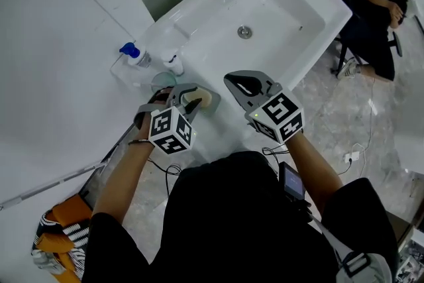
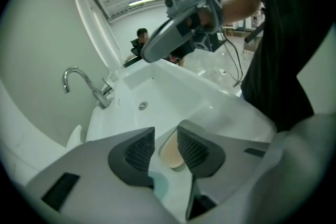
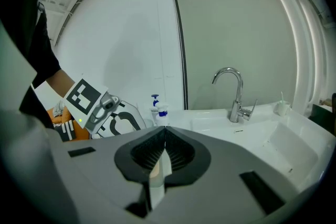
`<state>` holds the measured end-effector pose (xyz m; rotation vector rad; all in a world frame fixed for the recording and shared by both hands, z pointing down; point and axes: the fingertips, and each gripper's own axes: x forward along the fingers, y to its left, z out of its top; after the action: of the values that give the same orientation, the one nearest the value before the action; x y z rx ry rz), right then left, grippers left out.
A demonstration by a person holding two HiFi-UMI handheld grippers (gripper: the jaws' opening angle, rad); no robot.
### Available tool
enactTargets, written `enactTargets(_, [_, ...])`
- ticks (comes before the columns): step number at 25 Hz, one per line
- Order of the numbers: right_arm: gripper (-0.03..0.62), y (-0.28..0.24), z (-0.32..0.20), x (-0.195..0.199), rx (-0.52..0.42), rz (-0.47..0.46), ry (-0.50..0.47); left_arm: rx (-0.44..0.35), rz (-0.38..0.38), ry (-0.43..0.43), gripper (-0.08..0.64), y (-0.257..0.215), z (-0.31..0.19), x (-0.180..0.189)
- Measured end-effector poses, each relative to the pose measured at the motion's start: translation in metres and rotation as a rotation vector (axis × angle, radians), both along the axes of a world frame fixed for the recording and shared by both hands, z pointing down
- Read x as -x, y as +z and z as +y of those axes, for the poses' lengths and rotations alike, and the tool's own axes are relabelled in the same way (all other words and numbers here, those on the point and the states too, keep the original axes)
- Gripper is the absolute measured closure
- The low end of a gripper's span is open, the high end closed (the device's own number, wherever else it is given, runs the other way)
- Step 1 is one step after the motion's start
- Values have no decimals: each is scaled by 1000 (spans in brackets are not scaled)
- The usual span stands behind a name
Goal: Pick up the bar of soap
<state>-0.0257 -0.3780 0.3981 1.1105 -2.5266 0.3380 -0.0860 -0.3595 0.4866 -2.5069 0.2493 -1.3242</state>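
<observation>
Your left claw [image 2: 165, 132] stands partly open and grips nothing. It tilts steeply down over the bar of soap [image 2: 170, 156], which lies on the worktop [image 1: 179, 30] at the near left edge of the basin [image 1: 278, 16]. Soap is slick, and closing off-centre could squirt it into the basin. Your right claw [image 3: 165, 131] hovers shut and empty, nearly level.

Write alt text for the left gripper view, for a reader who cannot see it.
The left claw holds its two jaws apart over a tan bar of soap, which shows in the gap between them. Beyond lie the white basin and a chrome faucet at left, with the right claw hanging above.
</observation>
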Motion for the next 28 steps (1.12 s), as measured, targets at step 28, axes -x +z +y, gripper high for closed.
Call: enactTargets(28, [583,22,3,-21,48,-36,32,-57,-530,482,325,79,6,0])
